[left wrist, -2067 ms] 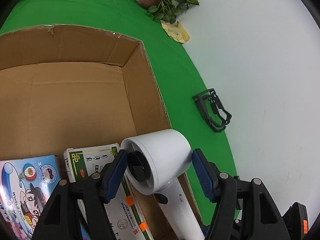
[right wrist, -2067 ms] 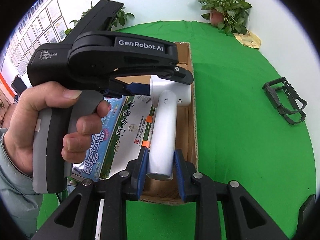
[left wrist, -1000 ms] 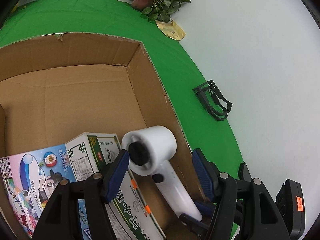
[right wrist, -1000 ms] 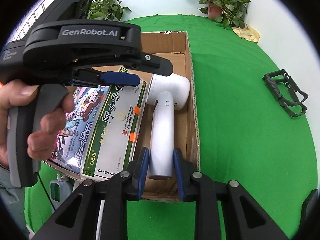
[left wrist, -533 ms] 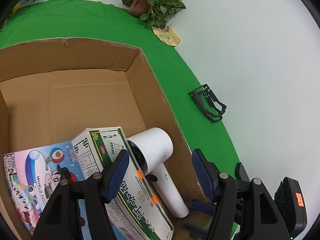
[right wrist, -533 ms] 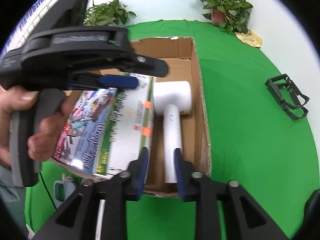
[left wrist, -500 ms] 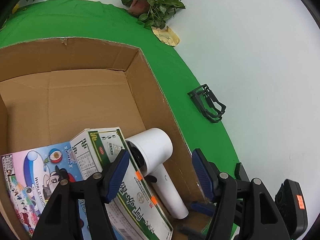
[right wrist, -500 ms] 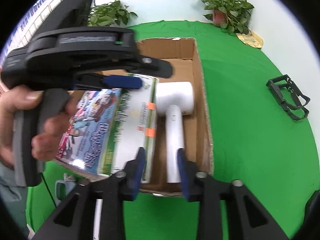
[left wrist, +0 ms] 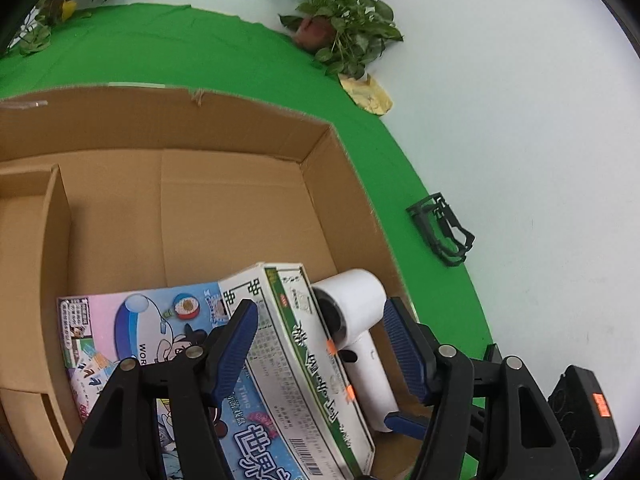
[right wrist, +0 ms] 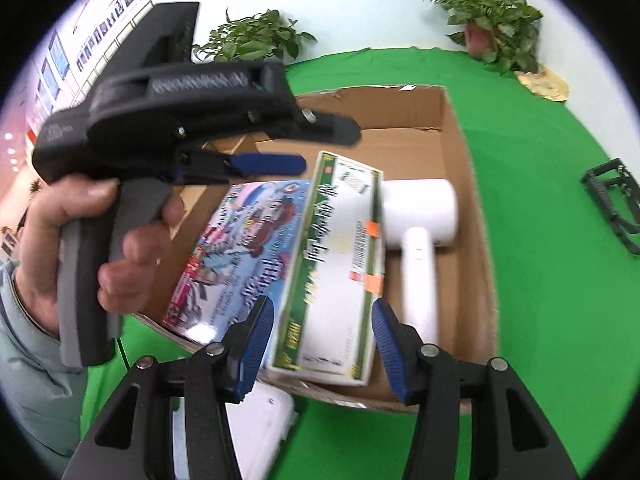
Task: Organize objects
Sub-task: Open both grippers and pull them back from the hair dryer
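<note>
One open cardboard box [left wrist: 224, 200] sits on the green cloth [right wrist: 540, 128] and holds three things: one white hair dryer [left wrist: 356, 300] lying against its right wall with the handle toward the near edge, one white carton with green borders [right wrist: 340, 272] just left of the dryer, and one flat colourful package [left wrist: 132, 332] partly under that carton. The carton carries vertical Chinese characters too blurred to read, a barcode and two orange stickers along its right edge; the colourful package shows cartoon figures, the letters "WOR", the word "Time" and large white Chinese characters. The far half of the box floor is bare cardboard, and a narrow strip of floor shows between the dryer and the right wall. Outside the box, well to the right on the cloth's edge, lies one black wire-frame holder [left wrist: 442, 230]; two potted plants stand at the far side, one [right wrist: 492, 12] by a crumpled yellow wrapper [left wrist: 366, 94] and one [right wrist: 252, 38] farther left. The left claw [left wrist: 320, 350], held in a person's hand [right wrist: 76, 248] with a pale sleeve, hovers above the near end of the box with its blue pads apart and nothing between them. The right claw [right wrist: 320, 344] has just been opening; its pads stand apart at the near box edge, framing the carton's near end without pressing it, with the dryer handle just to the right.
</note>
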Demonstrator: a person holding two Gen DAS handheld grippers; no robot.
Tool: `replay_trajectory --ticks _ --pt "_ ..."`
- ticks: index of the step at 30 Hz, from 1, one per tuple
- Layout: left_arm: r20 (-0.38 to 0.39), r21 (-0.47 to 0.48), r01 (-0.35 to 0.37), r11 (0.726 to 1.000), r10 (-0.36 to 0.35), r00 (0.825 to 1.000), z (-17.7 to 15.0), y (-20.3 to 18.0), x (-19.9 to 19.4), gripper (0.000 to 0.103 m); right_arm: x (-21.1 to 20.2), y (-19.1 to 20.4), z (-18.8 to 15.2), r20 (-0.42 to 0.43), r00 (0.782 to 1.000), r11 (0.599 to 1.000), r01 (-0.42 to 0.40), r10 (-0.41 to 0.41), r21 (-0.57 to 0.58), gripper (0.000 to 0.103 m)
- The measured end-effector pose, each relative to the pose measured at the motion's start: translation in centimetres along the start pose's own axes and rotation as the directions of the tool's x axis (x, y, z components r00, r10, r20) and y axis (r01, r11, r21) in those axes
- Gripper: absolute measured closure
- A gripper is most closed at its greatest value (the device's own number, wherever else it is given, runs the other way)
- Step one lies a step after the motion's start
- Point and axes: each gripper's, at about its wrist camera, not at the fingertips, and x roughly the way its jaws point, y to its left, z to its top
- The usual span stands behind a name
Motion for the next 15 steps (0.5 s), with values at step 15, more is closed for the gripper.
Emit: replay_trajectory --ticks 15 --pt "-0.054 0.014 -0.072 0.997 0.073 0.996 0.0 1.2 3.5 0.058 2.9 1.5 -0.5 -0.049 0.995 0.996 0.084 -0.085 -0.014 0.093"
